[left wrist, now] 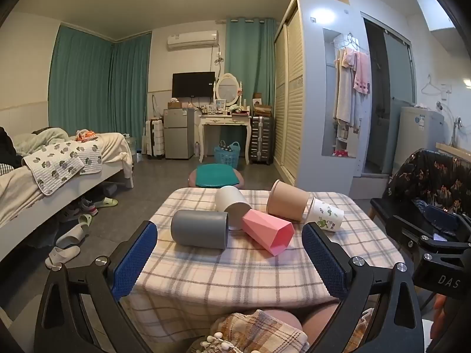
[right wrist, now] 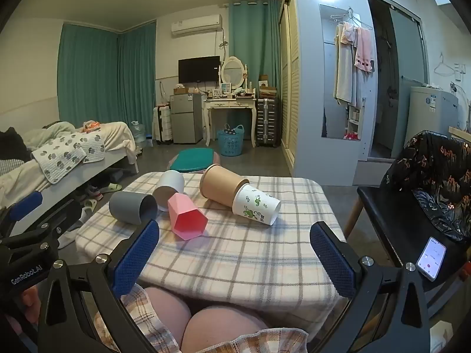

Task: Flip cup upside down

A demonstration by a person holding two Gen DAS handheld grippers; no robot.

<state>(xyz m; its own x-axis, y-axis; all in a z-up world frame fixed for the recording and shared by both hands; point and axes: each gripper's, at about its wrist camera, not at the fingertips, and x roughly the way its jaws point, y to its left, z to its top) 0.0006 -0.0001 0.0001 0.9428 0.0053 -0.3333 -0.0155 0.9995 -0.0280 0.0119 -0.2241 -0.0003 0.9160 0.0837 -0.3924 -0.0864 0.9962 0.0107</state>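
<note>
Several cups lie on their sides on a small table with a checked cloth [left wrist: 235, 267] [right wrist: 244, 253]. They are a grey cup [left wrist: 200, 229] [right wrist: 129, 207], a white cup [left wrist: 232, 206] [right wrist: 170, 186], a faceted pink cup [left wrist: 269, 231] [right wrist: 187, 216], a tan paper cup [left wrist: 287, 200] [right wrist: 220, 185] and a white cup with green leaf print [left wrist: 326, 214] [right wrist: 256, 204]. My left gripper [left wrist: 229, 235] is open and empty, short of the cups, near the table's front edge. My right gripper [right wrist: 235, 234] is open and empty, also short of the cups.
The person's knees sit under the table's near edge [right wrist: 188, 320]. A black chair [right wrist: 412, 206] with a dark patterned bag and a phone [right wrist: 431, 257] stands to the right. A bed [left wrist: 59, 170] is on the left, with slippers [left wrist: 63, 247] on the floor. A teal-cushioned stool [left wrist: 216, 176] is behind the table.
</note>
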